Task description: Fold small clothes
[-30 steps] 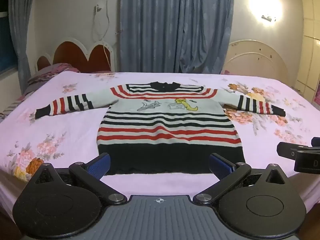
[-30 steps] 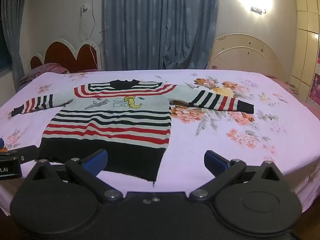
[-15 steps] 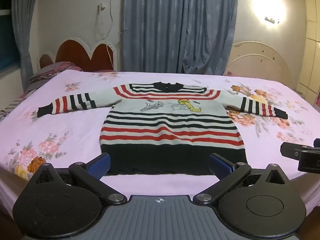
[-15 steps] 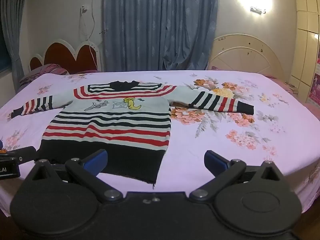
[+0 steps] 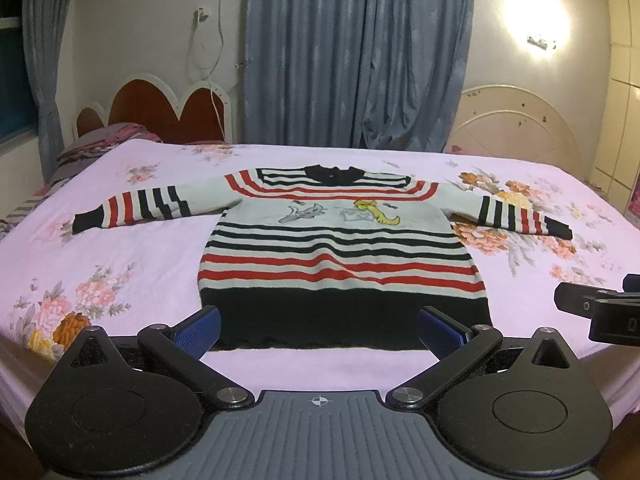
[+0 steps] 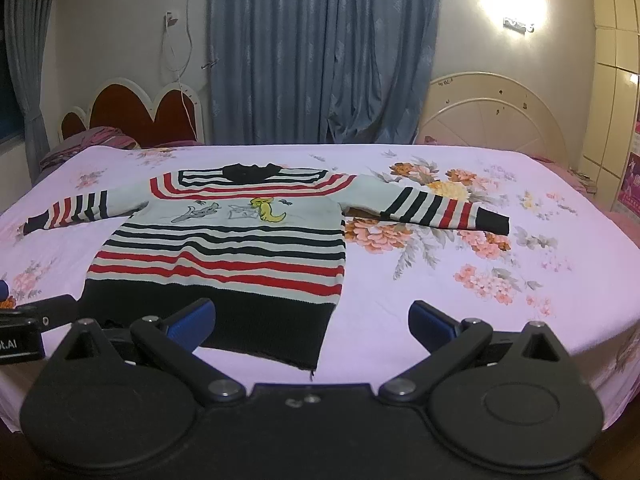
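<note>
A small striped sweater (image 5: 336, 248) in white, red and black with a cartoon print lies flat, sleeves spread, on the pink floral bed (image 5: 120, 264). It also shows in the right wrist view (image 6: 232, 248). My left gripper (image 5: 318, 326) is open and empty, just short of the black hem, centred on it. My right gripper (image 6: 312, 320) is open and empty, near the hem's right corner. Each gripper shows at the edge of the other's view: the right one (image 5: 600, 312), the left one (image 6: 28, 328).
A heart-shaped headboard (image 5: 160, 112) and pillows stand at the far left. A white round headboard (image 5: 516, 128) leans at the far right. Blue curtains (image 5: 352, 52) hang behind the bed. The bed's near edge lies just under the grippers.
The left gripper has risen or tilted slightly, so the sweater sits a little lower in its view. The right gripper has hardly moved. Both stay open.
</note>
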`<state>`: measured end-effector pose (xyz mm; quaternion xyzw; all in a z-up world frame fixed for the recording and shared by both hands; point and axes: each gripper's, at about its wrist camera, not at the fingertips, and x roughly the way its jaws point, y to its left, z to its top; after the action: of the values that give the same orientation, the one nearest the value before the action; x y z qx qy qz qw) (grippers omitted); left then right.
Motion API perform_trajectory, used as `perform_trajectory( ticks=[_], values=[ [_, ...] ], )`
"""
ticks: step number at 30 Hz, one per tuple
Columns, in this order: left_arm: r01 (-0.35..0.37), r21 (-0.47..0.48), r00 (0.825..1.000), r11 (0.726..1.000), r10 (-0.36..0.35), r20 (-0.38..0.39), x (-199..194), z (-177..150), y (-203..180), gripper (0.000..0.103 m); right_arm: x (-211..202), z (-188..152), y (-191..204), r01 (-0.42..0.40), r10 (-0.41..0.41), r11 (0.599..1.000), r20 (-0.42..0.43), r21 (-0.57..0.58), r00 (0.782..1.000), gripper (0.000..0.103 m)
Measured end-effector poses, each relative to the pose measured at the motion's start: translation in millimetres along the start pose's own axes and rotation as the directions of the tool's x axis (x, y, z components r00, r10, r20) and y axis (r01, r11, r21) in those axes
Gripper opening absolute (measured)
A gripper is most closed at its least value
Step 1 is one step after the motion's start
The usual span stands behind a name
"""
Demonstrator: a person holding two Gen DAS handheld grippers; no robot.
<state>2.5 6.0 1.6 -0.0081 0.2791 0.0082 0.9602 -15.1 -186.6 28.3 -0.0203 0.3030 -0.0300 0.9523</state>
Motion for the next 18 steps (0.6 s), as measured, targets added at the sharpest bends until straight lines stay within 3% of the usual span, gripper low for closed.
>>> perform_trajectory(
  ticks=[18],
  values=[
    [-0.002, -0.002, 1.000, 1.000, 0.002, -0.001, 2.7, -1.0, 4.2, 0.103, -2.0, 0.4, 2.3, 0.000, 0.000, 1.000, 0.002, -0.006, 1.000, 0.102]
  ],
)
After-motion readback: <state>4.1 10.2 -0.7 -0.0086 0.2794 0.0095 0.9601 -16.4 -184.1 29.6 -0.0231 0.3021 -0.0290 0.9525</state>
